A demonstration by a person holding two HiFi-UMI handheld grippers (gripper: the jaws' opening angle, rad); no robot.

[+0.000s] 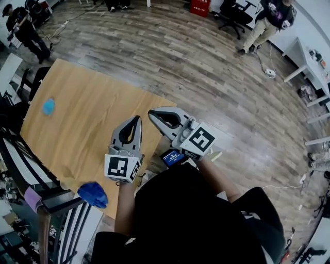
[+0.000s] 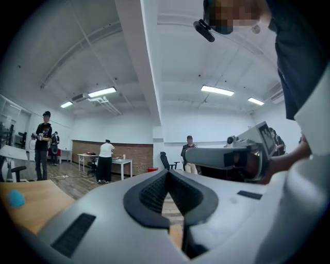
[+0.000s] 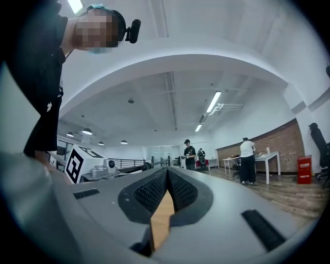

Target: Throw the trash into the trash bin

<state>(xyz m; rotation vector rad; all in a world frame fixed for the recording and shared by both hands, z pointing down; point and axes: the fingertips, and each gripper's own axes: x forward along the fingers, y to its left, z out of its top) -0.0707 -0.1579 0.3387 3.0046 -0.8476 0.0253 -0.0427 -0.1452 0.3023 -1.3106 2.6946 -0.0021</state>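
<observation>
A small light-blue crumpled piece of trash (image 1: 48, 106) lies on the wooden table (image 1: 82, 118) near its far left side; it also shows in the left gripper view as the blue trash (image 2: 15, 198) at the low left. My left gripper (image 1: 137, 118) (image 2: 167, 172) and my right gripper (image 1: 151, 113) (image 3: 167, 170) are held up side by side over the table's right edge, pointing roughly level. Both are shut, with nothing between their jaws. No trash bin shows in any view.
A darker blue lump (image 1: 93, 194) sits at the table's near left corner beside a black railing (image 1: 31, 170). Wood floor lies to the right. People stand at the far end (image 1: 270, 20) (image 1: 26, 28), near white desks (image 2: 105, 161), office chairs (image 1: 234, 15) and a red crate (image 1: 200, 6).
</observation>
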